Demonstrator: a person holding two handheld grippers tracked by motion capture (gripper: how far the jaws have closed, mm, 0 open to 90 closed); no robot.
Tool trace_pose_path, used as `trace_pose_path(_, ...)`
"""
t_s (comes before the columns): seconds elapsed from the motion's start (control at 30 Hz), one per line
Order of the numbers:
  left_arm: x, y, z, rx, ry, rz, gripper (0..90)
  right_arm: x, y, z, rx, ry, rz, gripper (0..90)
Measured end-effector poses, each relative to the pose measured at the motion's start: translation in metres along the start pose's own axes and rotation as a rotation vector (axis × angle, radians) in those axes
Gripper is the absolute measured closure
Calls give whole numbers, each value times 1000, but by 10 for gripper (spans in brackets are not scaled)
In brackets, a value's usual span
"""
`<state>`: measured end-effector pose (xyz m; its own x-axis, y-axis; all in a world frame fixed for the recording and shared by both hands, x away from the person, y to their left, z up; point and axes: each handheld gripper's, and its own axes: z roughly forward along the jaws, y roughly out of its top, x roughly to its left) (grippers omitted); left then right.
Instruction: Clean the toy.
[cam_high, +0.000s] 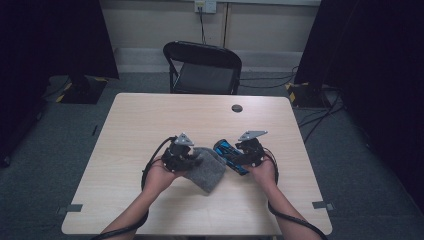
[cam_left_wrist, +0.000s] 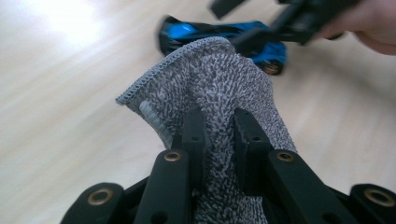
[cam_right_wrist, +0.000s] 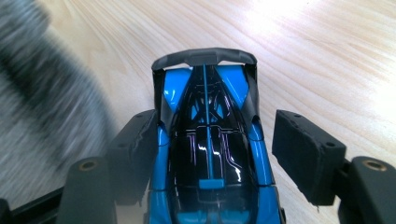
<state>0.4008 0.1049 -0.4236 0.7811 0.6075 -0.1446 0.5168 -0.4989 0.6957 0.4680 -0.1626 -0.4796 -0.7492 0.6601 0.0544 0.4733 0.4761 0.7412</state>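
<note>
A grey knitted cloth (cam_high: 211, 171) lies in a bunch on the table's near middle. My left gripper (cam_high: 191, 161) is shut on its near end; in the left gripper view the pads (cam_left_wrist: 194, 133) pinch the cloth (cam_left_wrist: 219, 79), which rises between them. Just right of the cloth sits a blue and black toy car (cam_high: 230, 156). My right gripper (cam_high: 241, 159) straddles it. In the right gripper view the car (cam_right_wrist: 210, 140) lies between the jaws of that gripper (cam_right_wrist: 215, 123): one pad touches its side, the other stands off with a gap. The cloth (cam_right_wrist: 46, 84) blurs at the left there.
The light wooden table (cam_high: 150, 115) has a small round black cap (cam_high: 237, 108) near its far edge. A black folding chair (cam_high: 202, 67) stands behind the table. Cables trail from both grippers along the forearms. Dark curtains flank the room.
</note>
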Motion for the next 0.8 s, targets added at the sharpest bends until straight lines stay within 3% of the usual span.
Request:
trace_pose_path(0.03, -8, -3, 5, 8, -17, 15, 768, 1, -1, 3, 13, -9, -11, 331)
trace_pose_path(0.2, -22, -5, 16, 31, -48, 43, 768, -1, -6, 4, -12, 8, 9, 341)
trace_pose_path(0.3, -27, -4, 21, 26, -60, 39, 768, -2, -7, 4, -19, 12, 22, 343)
trace_pose_path(0.43, -42, 1, 35, 36, -105, 45, 768, -1, -7, 4, -16, 7, 18, 343)
trace_pose_path(0.57, -49, 6, 45, 47, -101, 71, 768, -1, -7, 4, -15, 7, 20, 342)
trace_pose_path(0.6, -50, 8, 54, 50, -97, 56, 767, -2, -8, 4, -19, 8, 20, 343)
trace_pose_path(0.73, -50, 11, 72, 104, -20, 84, 766, -1, -9, 4, -26, 5, 23, 343)
trace_pose_path(0.8, -48, 10, 79, 114, -2, 75, 766, -1, -9, 4, -30, 7, 21, 343)
